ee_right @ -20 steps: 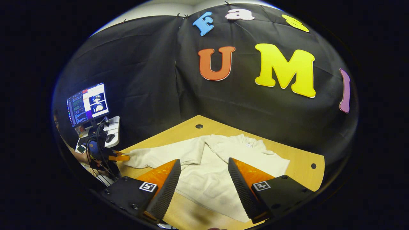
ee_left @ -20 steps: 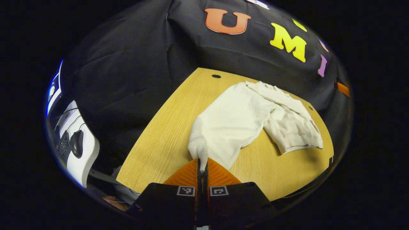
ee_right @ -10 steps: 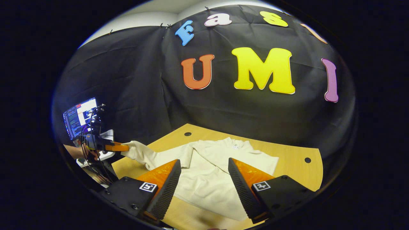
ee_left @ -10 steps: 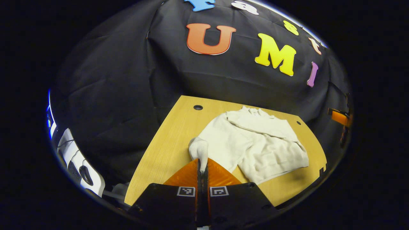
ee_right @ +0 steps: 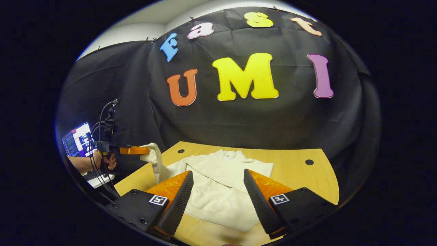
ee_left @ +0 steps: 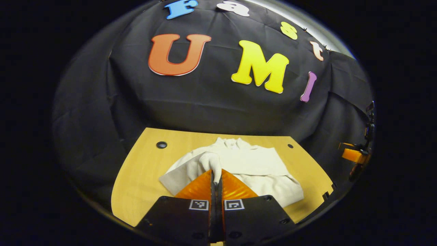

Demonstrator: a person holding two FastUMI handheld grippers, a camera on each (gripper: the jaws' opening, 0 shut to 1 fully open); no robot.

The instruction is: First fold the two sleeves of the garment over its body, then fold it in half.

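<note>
**Sleeve lifted over the wooden table**

Left gripper view: the left gripper (ee_left: 215, 174) is clenched on the sleeve cuff (ee_left: 211, 161) of the cream garment (ee_left: 252, 164), which lies on the table (ee_left: 136, 177) before the black cloth wall.

Right gripper view: the right gripper (ee_right: 217, 184) hangs released above the garment; a monitor (ee_right: 75, 139) glows at left

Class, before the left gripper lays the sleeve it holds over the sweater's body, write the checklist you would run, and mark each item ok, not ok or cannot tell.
1. Left gripper shut on the sleeve cuff: ok.
2. Cuff lifted off the table, seen in the right gripper view: ok.
3. Other sleeve already folded across the sweater: ok.
4. Right gripper open and holding nothing: ok.
5. Right gripper out of the sleeve's path: cannot tell; it hovers above the sweater's body.
6. Sweater body flat, hem unwrinkled: cannot tell.
</note>
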